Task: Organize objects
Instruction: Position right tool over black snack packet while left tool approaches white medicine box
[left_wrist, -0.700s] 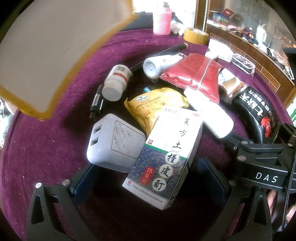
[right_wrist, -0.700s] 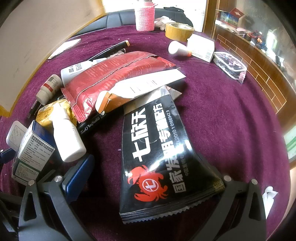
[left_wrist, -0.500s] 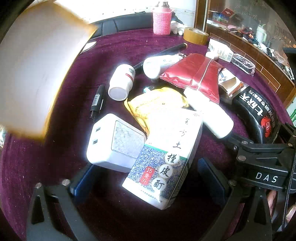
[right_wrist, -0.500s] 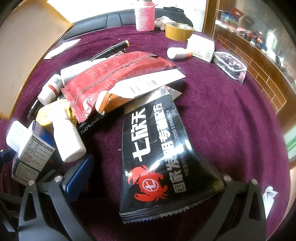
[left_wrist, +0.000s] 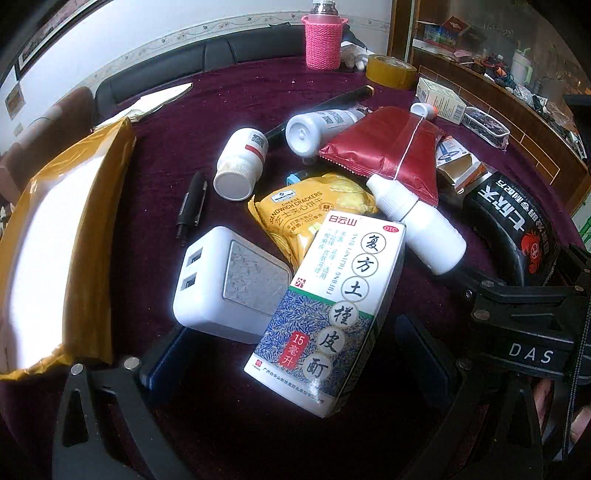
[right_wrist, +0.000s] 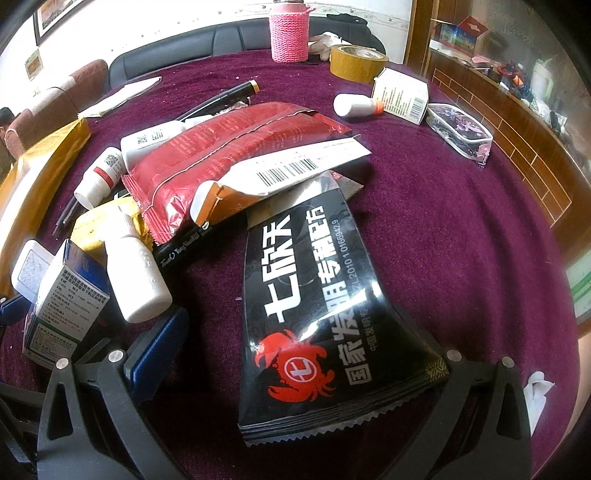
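A heap of small goods lies on the purple tablecloth (left_wrist: 184, 125). In the left wrist view my left gripper (left_wrist: 295, 354) is open, its jaws on either side of a white medicine box (left_wrist: 332, 306) and a white USB charger (left_wrist: 229, 284). Behind them lie a yellow cracker pack (left_wrist: 306, 210), white bottles (left_wrist: 242, 162) and a red pouch (left_wrist: 388, 151). In the right wrist view my right gripper (right_wrist: 295, 354) is open around the near end of a black crab-logo pouch (right_wrist: 314, 302). I cannot tell whether it touches the pouch.
A yellow-edged cardboard box (left_wrist: 51, 240) rests at the left on the table. A black pen (left_wrist: 192, 203), a pink knitted cup (right_wrist: 290, 33), a tape roll (right_wrist: 356, 62), a small white box (right_wrist: 400, 94) and a clear pouch (right_wrist: 460, 134) lie further back. A wooden ledge (right_wrist: 524, 122) runs along the right.
The cardboard box has come down from the upper left and now rests on the table at the left. The small bottle near the tape roll has rolled slightly. Both grippers stay where they were.
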